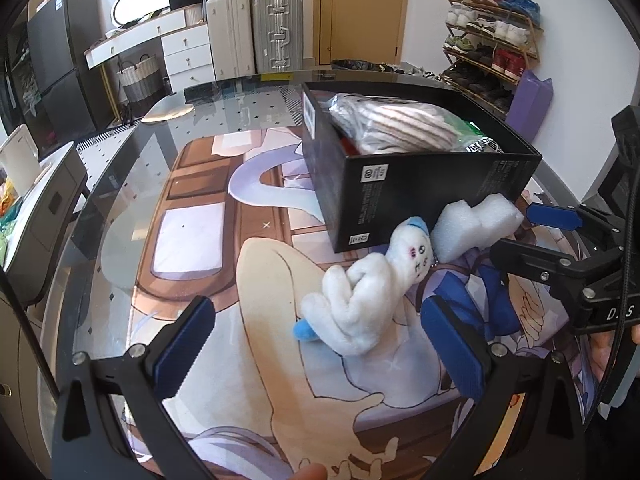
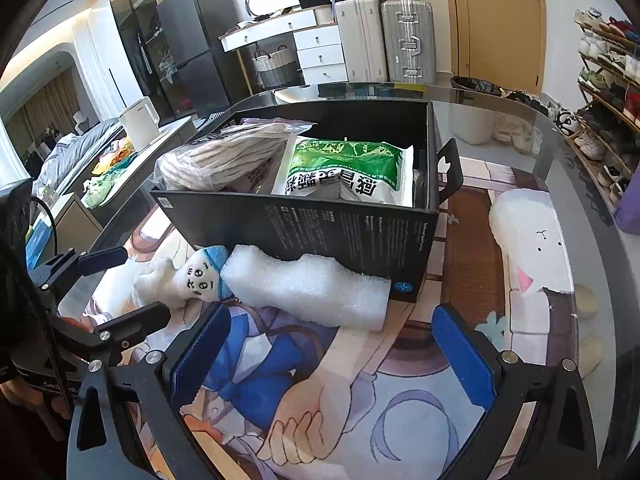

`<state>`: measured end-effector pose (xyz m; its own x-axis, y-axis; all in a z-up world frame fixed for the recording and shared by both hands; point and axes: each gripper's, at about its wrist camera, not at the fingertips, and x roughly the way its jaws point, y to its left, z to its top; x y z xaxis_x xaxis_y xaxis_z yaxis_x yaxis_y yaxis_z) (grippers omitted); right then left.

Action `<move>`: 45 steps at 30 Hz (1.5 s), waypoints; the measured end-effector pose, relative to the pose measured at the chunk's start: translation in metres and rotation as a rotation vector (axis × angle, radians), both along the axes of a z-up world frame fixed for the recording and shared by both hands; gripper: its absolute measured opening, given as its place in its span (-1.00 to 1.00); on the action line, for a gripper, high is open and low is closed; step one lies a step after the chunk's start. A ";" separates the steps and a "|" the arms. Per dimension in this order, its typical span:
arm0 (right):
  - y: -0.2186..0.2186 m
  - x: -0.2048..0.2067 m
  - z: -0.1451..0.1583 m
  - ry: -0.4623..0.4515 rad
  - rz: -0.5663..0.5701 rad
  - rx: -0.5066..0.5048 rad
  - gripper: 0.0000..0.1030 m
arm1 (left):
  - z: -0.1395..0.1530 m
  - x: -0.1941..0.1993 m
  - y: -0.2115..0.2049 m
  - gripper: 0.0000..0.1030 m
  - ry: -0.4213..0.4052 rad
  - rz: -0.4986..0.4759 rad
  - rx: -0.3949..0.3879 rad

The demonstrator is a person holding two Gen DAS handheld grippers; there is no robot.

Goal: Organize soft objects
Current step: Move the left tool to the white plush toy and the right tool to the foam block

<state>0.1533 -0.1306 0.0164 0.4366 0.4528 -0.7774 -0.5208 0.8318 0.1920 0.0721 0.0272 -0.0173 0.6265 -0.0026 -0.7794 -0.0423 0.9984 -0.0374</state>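
Note:
A white plush doll (image 1: 360, 296) with a blue cap lies on the table, its head against the black box (image 1: 420, 184). My left gripper (image 1: 320, 336) is open, and the doll sits just ahead between its blue pads, nearer the right one. A white foam piece (image 2: 308, 288) leans against the box front (image 2: 320, 236). My right gripper (image 2: 334, 344) is open just short of the foam, nothing held. In the box lie a bagged striped fabric (image 2: 224, 160) and a green-white packet (image 2: 352, 168). Each view shows the other gripper: right gripper (image 1: 516, 234), left gripper (image 2: 140, 284).
The glass table top (image 1: 168, 168) covers a printed cartoon mat, and its curved edge runs left and behind the box. Suitcases (image 1: 256, 32) and a shoe rack (image 1: 492, 44) stand beyond. A white kettle (image 2: 140, 120) sits on a side unit. A person's hand (image 1: 612, 344) holds the right tool.

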 end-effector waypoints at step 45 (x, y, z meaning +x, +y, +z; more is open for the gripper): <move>-0.006 0.002 -0.010 0.017 0.014 -0.099 0.98 | -0.002 -0.001 -0.009 1.00 0.020 -0.036 -0.002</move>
<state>0.1556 -0.1361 0.0062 0.4170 0.3791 -0.8260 -0.5298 0.8399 0.1180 0.0710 0.0184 -0.0198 0.6103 -0.0264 -0.7918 -0.0068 0.9992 -0.0387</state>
